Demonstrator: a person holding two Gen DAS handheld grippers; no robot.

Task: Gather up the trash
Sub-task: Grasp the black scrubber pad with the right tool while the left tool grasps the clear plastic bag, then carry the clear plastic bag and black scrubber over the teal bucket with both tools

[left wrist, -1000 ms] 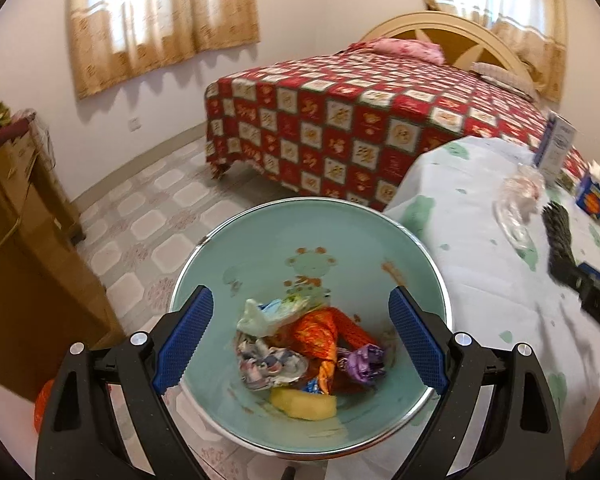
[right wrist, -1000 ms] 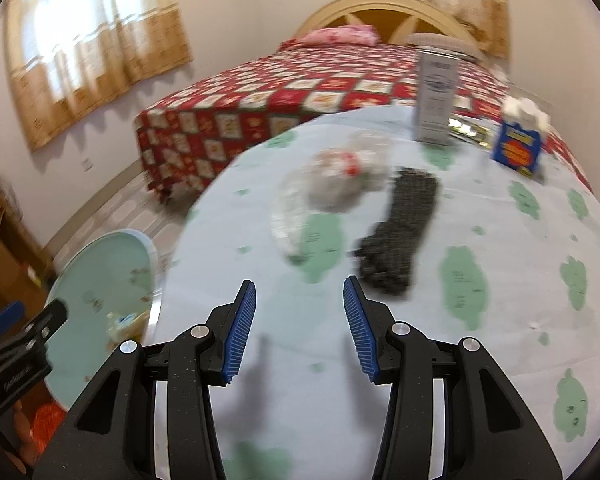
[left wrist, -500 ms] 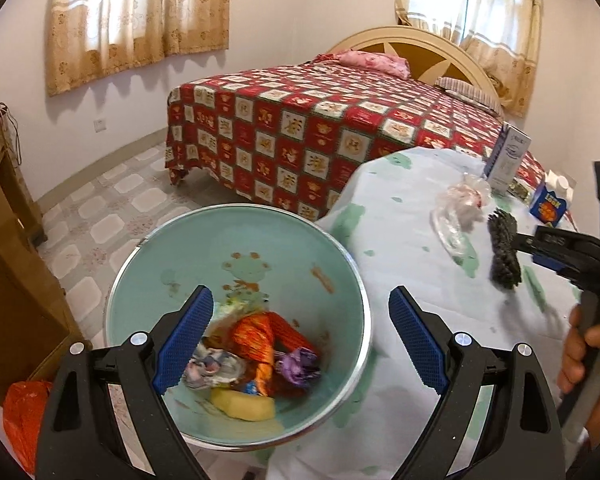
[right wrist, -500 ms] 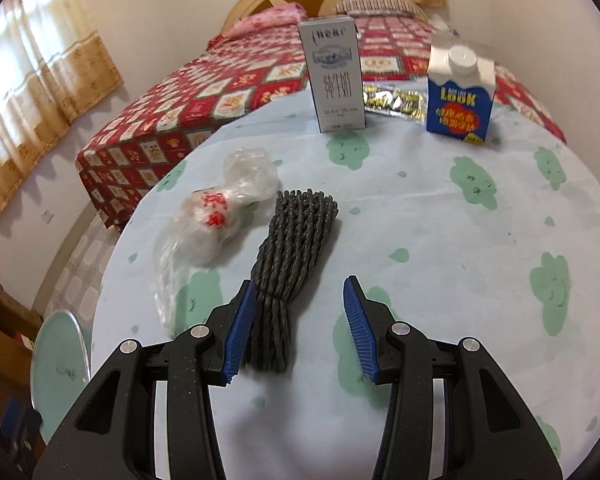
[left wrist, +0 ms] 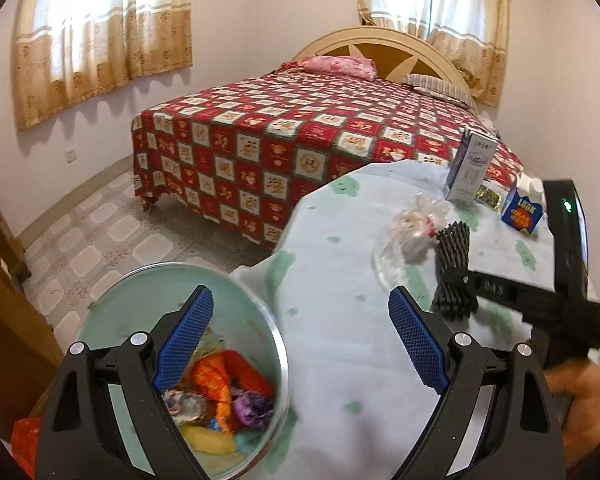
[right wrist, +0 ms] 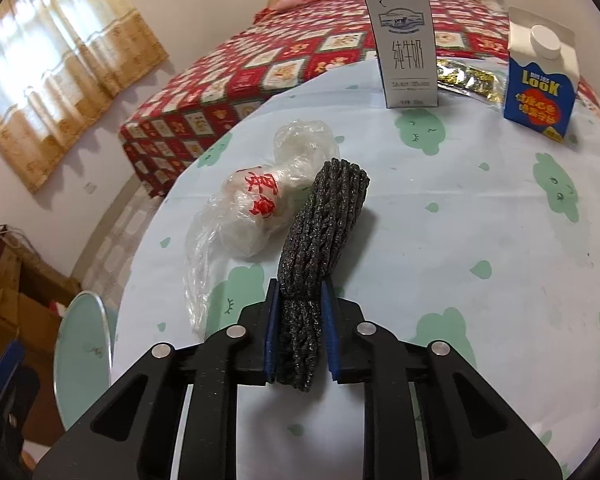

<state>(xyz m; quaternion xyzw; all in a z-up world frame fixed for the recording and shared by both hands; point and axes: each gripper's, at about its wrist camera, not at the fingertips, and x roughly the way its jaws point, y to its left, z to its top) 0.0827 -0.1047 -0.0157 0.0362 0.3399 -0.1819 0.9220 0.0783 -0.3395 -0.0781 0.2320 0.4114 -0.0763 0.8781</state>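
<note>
Two grippers: the right gripper [right wrist: 298, 330] is closed on the near end of the black foam net [right wrist: 320, 248]; the left gripper [left wrist: 300, 344] is spread wide and holds nothing, hovering over the bin [left wrist: 278, 344] and the table's edge.
Net position: it lies on the table [right wrist: 460, 240], touching the clear plastic bag [right wrist: 252, 208] on its left side, its far end pointing towards the cartons.
Handling: judging by its look, the net is light, soft and springy; the blue pads [right wrist: 272, 332] squeeze it in visibly, so it should lift easily but may flop or drag the bag along.
Hold: the pinch at one end seems adequate for so light a thing; a grip nearer the middle would droop less.
Bin: beside the table, already holding crumpled wrappers.
Writing: the tall white carton [right wrist: 404, 40] bears Chinese characters reading 特仑苏 and 纯牛奶; the blue carton [right wrist: 540, 84] reads "LOOK"; the bag carries red characters too crumpled to read.
Also there: a gold wrapper [right wrist: 468, 80] between the cartons.
</note>
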